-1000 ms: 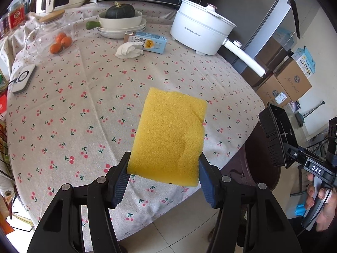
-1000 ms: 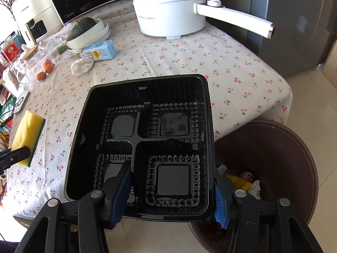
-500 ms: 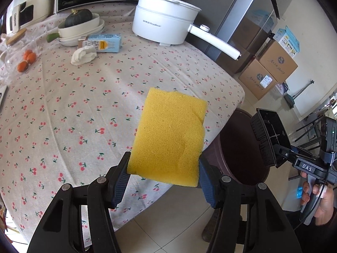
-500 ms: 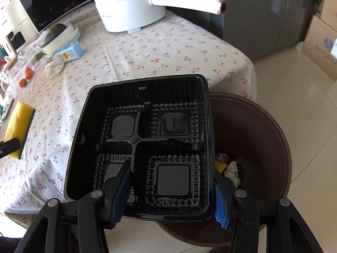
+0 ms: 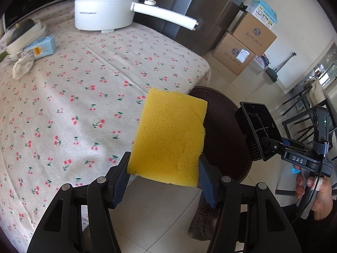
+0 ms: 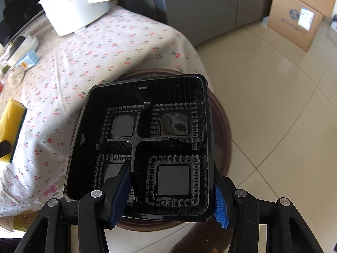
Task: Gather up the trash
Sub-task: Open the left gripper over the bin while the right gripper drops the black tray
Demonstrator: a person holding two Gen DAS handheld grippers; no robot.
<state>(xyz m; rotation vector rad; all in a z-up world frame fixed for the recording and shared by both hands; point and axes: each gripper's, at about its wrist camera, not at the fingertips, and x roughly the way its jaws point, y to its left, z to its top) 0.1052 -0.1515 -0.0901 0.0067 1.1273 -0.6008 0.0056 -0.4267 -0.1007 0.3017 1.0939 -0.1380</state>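
My left gripper (image 5: 165,168) is shut on a yellow sponge (image 5: 168,139), which it holds upright past the table's edge, beside the round brown trash bin (image 5: 223,130) on the floor. My right gripper (image 6: 170,177) is shut on a black plastic food tray (image 6: 147,147), one finger inside it and one on its outer wall. The tray hangs tilted over the bin (image 6: 221,126) and hides most of its opening. In the left wrist view the tray (image 5: 256,130) sits to the right of the bin, with a hand (image 5: 316,196) on the right gripper's handle. The sponge (image 6: 10,130) shows at the far left of the right wrist view.
The table with a cherry-print cloth (image 5: 73,105) carries a white pot (image 5: 105,6) with a long handle, a blue carton (image 5: 40,48), a crumpled tissue (image 5: 22,67) and stacked white bowls (image 5: 23,33). Cardboard boxes (image 5: 244,42) stand on the tiled floor by a grey fridge (image 6: 210,10).
Both grippers have swung right, off the table and toward the bin. The tray has gone from above the table's edge to over the bin. Both grips are unchanged.
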